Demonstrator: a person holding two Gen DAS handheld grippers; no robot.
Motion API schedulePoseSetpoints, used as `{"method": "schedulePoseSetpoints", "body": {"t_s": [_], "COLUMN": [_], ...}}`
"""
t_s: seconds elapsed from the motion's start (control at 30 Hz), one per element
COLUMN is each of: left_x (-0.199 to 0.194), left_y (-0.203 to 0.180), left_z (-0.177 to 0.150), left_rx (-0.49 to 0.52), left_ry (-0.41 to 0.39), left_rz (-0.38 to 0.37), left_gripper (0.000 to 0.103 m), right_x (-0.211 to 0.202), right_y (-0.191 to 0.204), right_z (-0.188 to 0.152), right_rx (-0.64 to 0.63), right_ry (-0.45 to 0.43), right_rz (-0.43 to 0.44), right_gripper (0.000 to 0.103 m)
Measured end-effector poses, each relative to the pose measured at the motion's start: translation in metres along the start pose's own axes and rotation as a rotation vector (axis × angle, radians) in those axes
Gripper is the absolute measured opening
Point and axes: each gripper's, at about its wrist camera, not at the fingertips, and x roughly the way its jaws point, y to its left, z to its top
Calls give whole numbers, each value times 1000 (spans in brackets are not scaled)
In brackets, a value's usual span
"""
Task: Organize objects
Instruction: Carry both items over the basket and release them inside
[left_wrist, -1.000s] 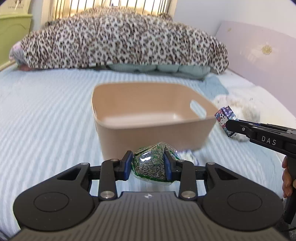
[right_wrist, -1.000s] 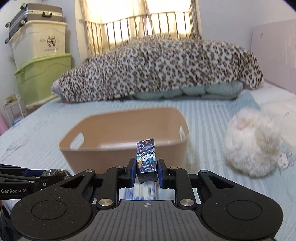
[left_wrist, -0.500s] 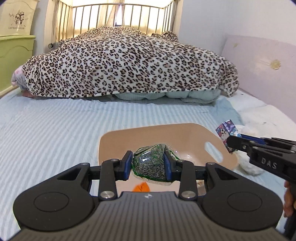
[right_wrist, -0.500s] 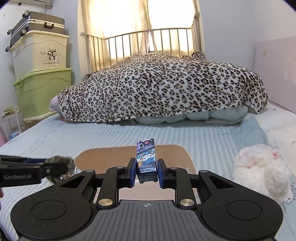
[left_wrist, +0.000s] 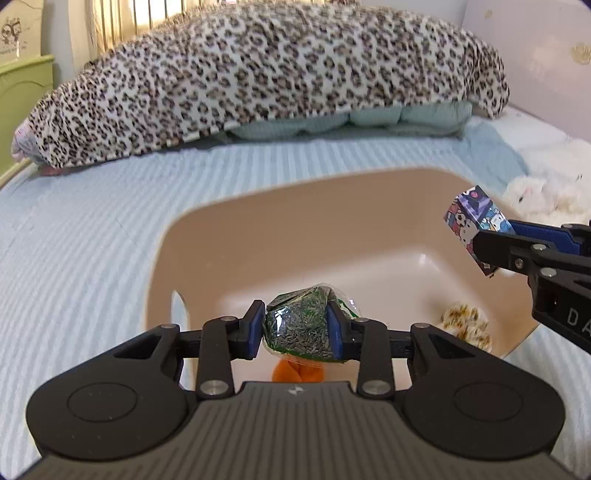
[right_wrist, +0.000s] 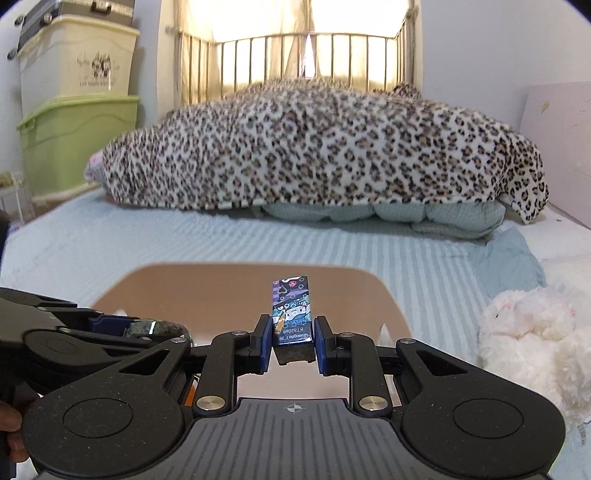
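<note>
Since a second ago both claws have come up from beside the bin (left_wrist: 207, 225) to above its opening, so the left wrist view now looks down into it; seed packet (left_wrist: 301, 325), clear film with dark seeds, is pinched between the blue pads of the left claw (left_wrist: 295, 330) and hangs over the bin's inside, likely so it falls in on release; small printed box (right_wrist: 291, 314) stands upright, pressed between the pads of the right claw (right_wrist: 291, 345), over the bin's near right rim, label end toward the camera; in the left view the same box (left_wrist: 474, 221) juts past the right claw's tip; both claws hold clear of each other, apart, probably to drop in turn; bin floor already carries an orange item (left_wrist: 295, 371), mostly hidden, and a speckled fluffy thing (left_wrist: 465, 325), maybe a pom-pom; bin sits on the striped blue bed (left_wrist: 74, 229); white plush toy (right_wrist: 535, 339) lies outside the bin to the right; leopard blanket (right_wrist: 314, 147) heaped behind.
</note>
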Motion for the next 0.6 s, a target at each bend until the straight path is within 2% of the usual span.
{"method": "schedulePoseSetpoints", "body": {"t_s": [0.1,0.2,0.23,0.27,0.33,0.43,0.6], "left_x": [5,1,-2,-6,-19,-40,-66], "left_y": [0,1,2,3,5,7,13], "left_z": [-5,-6,-6,-5,-4,-5,-11], "left_rx": [0,15,15,14,7,6,19], "left_ry": [29,24,21,15,-7,-49,-59], "left_rz": [18,19,18,17,18,17,24], "left_gripper": [39,42,47,51,69,73,76], "right_x": [9,11,9,7,-3,-21,-50], "right_y": [-3,-4,-5,-5,-6,-6,-7], "right_z": [-6,-9,-9,-9,-9,-8,-12], "right_rx": [8,14,16,21,40,44,44], "right_ry": [35,47,45,43,28,1,-23], "right_rz": [3,4,7,11,21,20,20], "right_gripper": [22,23,31,35,46,62,74]}}
